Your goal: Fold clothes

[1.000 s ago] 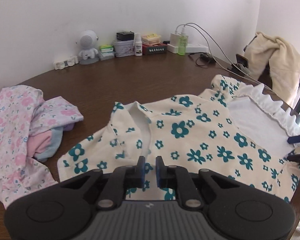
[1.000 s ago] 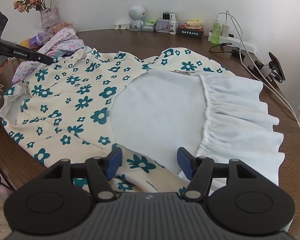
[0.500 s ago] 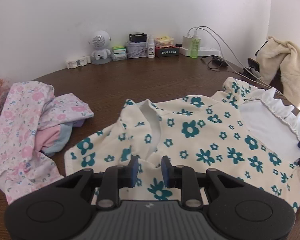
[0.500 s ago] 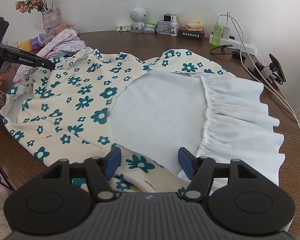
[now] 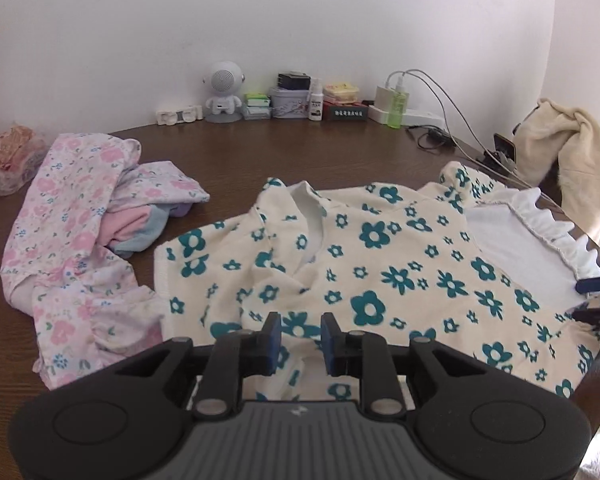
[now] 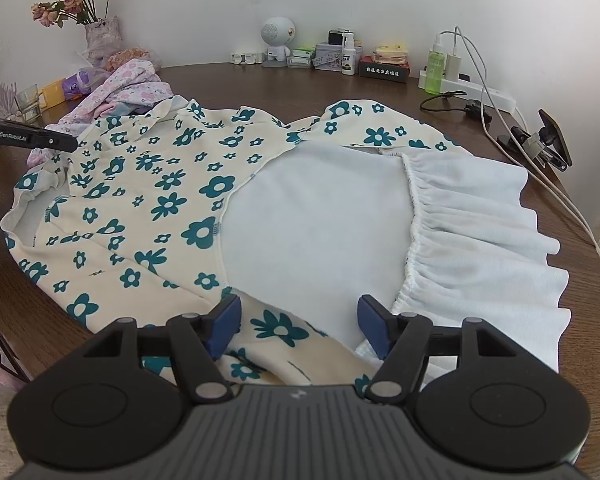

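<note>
Fingers of the left gripper (image 5: 299, 338) stand a narrow gap apart, having just opened from nearly closed, and hover over the neck end of the floral dress (image 5: 380, 280) with no cloth pinched between the pads. Fingers of the right gripper (image 6: 299, 322) stand wide apart over the near edge of the dress, where a floral sleeve lies between them unclamped. Position of the dress: spread flat across the brown table (image 5: 240, 160), the white inner panel and gathered white ruffle (image 6: 480, 248) toward the right gripper's side. A heap of pink floral clothes (image 5: 80, 220) lies just beside the collar end. Small items line the wall, including a white robot figurine (image 5: 223, 94).
</note>
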### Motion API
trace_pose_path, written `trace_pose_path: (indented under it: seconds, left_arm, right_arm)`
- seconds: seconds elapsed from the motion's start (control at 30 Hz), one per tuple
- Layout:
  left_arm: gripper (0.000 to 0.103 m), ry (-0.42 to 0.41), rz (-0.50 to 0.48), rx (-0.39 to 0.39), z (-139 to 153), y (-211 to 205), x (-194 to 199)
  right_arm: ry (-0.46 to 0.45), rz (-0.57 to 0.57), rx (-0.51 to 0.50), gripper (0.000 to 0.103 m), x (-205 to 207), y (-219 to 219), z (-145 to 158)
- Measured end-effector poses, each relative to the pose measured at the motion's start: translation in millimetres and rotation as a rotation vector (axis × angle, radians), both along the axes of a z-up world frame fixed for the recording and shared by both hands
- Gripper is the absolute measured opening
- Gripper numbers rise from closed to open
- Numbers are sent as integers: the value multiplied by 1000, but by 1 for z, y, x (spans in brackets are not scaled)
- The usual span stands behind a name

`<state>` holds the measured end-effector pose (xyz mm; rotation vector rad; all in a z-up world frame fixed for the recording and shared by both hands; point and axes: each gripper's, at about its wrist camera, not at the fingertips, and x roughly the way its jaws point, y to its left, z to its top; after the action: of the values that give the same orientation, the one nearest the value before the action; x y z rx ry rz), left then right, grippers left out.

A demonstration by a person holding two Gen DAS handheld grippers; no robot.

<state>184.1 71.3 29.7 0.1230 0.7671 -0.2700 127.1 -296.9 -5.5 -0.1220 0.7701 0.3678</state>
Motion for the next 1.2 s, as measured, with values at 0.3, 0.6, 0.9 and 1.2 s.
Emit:
trace_pose_path:
  seconds: [0.3, 0.6, 0.9, 1.2]
  left_arm:
    - [19, -8, 10, -20, 18, 5, -2]
    - [19, -14, -143, 96, 18, -30, 65]
    - [13, 185, -268, 269, -1, -36, 102]
    - [0, 105, -201, 351, -7, -39, 99]
  right_arm:
    - [2, 1, -4, 66, 0, 1, 0]
    - [2, -1, -3, 66, 1, 0, 0]
    - [0, 5, -1, 67, 2, -1, 0]
    - [2, 7, -4, 67, 2, 0, 0]
